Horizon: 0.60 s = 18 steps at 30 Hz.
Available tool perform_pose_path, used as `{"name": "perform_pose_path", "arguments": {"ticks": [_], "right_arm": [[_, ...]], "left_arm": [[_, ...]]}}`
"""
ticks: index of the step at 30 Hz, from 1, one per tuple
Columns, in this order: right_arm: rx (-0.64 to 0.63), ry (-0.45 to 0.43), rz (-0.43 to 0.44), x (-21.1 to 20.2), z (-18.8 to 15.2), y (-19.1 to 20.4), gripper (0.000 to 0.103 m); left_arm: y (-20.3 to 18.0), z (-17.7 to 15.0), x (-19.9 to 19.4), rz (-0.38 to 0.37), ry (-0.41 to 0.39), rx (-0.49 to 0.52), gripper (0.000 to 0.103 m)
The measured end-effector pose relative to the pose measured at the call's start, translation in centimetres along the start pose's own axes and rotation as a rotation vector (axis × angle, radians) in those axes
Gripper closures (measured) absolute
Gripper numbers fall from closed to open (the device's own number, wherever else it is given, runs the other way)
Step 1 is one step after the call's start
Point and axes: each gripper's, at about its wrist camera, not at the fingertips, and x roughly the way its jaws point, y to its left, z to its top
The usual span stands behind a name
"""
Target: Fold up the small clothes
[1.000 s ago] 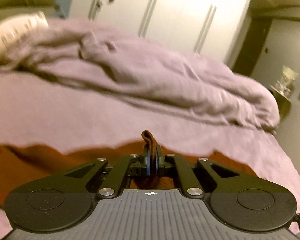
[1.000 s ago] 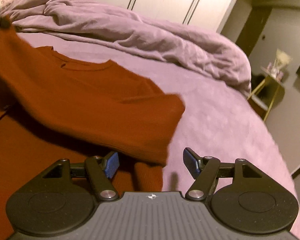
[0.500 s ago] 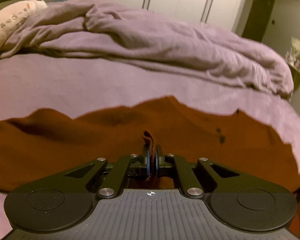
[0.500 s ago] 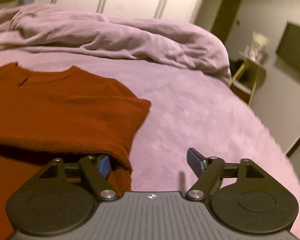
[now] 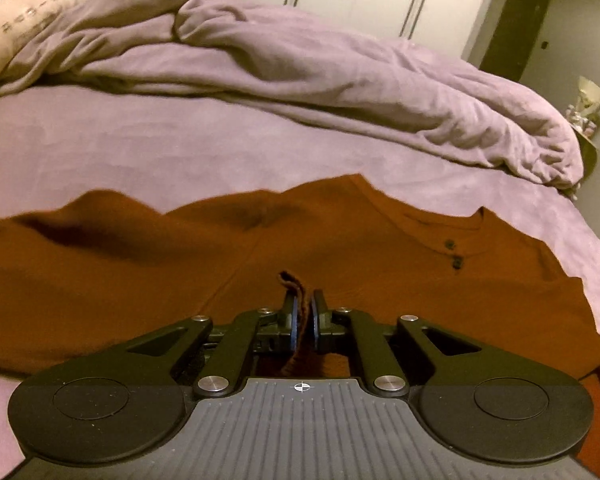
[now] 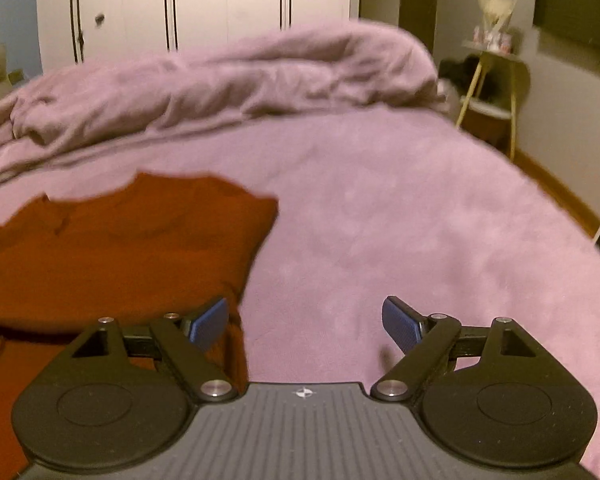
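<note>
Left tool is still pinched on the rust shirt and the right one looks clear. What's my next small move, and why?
Probably open the left tool and let go: the rust shirt already lies folded over on the purple bedspread, with only a pinch of fabric between the pads. The right tool is opening with nothing between its jaws.

Home bedroom: bed (image 5: 148, 148) under mauve sheet, rumpled duvet (image 5: 320, 80) heaped at far side, pillow (image 5: 16, 28) far left, white wardrobe doors (image 6: 220, 4) behind, small side table (image 6: 496, 64) far right.
</note>
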Motion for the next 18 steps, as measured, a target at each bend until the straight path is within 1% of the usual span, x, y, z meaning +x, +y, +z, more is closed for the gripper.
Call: {"name": "perform_pose_path", "arguments": {"ticks": [1, 3, 4, 5, 8, 10, 12, 13, 14, 16, 17, 18], "right_arm": [[-0.003, -0.014, 0.023, -0.3, 0.4, 0.5, 0.019], [-0.05, -0.009, 0.091, -0.1, 0.9, 2.4, 0.022], [-0.085, 0.001, 0.114, 0.2, 1.0, 3.5, 0.031], [-0.127, 0.013, 0.135, 0.6, 1.0, 4.8, 0.048], [-0.22, 0.032, 0.187, 2.0, 0.4, 7.8, 0.066], [-0.266, 0.048, 0.178, 3.1, -0.1, 9.2, 0.067], [-0.262, 0.094, 0.142, 4.4, -0.6, 9.5, 0.067], [-0.244, 0.087, 0.146, 4.6, -1.0, 9.2, 0.067], [-0.241, 0.073, 0.145, 4.3, -1.3, 9.4, 0.067], [-0.264, 0.059, 0.135, 4.2, -1.6, 9.7, 0.067], [-0.277, 0.057, 0.128, 4.2, -1.7, 9.8, 0.066], [-0.291, 0.056, 0.12, 4.2, -1.7, 10.1, 0.066]], "left_arm": [[-0.3, 0.1, 0.0, 0.001, -0.004, 0.009, 0.094], [-0.6, 0.3, 0.1, 0.006, -0.006, 0.019, 0.094], [-0.6, 0.4, 0.2, 0.005, -0.009, 0.021, 0.094], [-0.7, 0.5, 0.2, 0.005, -0.012, 0.026, 0.094], [-0.8, 0.6, 0.4, 0.015, -0.016, 0.05, 0.094], [-0.5, 0.4, 0.7, 0.029, 0.001, 0.061, 0.094], [0.0, 0.0, 1.3, 0.059, 0.036, 0.064, 0.094], [0.3, -0.3, 1.7, 0.064, 0.057, 0.06, 0.094], [0.5, -0.7, 1.9, 0.063, 0.066, 0.064, 0.092], [0.6, -1.3, 1.6, 0.078, 0.043, 0.085, 0.084], [0.7, -1.3, 1.3, 0.089, 0.035, 0.073, 0.067], [0.9, -1.4, 0.9, 0.092, 0.029, 0.048, 0.056]]}}
